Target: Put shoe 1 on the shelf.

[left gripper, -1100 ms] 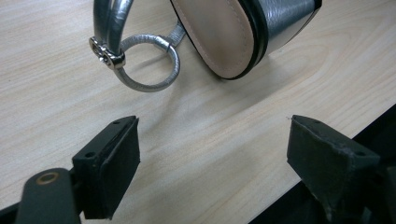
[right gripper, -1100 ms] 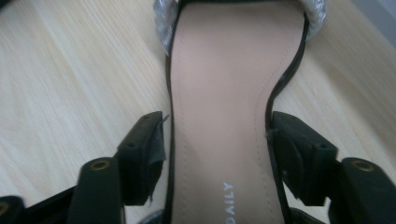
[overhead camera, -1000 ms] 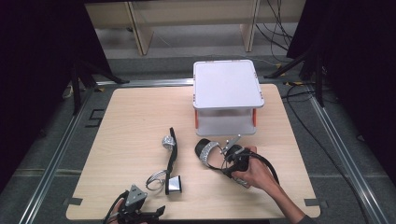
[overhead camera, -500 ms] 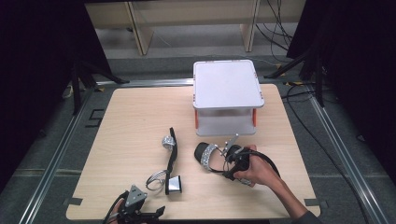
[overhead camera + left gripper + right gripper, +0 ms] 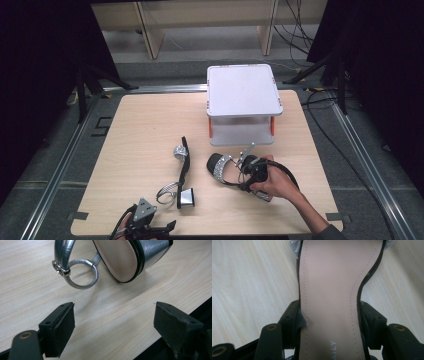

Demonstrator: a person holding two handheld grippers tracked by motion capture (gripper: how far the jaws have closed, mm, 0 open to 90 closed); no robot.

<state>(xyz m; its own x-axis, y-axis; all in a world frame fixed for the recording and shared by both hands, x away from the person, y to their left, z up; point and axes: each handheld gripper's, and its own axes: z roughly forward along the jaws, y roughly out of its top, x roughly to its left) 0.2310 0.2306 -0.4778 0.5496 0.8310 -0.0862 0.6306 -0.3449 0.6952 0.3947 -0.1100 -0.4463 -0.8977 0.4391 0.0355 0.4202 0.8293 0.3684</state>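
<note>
Right gripper (image 5: pixel 329 322) just clamped across the sandal (image 5: pixel 329 290) insole, left gripper (image 5: pixel 112 327) idle and open; next up, probably lifting it toward the white box (image 5: pixel 243 91).

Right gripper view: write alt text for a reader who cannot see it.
The right tool grips a sandal by its sides, the black pads pressed against the edges of its beige insole. The sandal stretches away over a light wooden table, with a glittery silver strap at its far end.

even overhead light, dark surround, soft close-up blur
</note>
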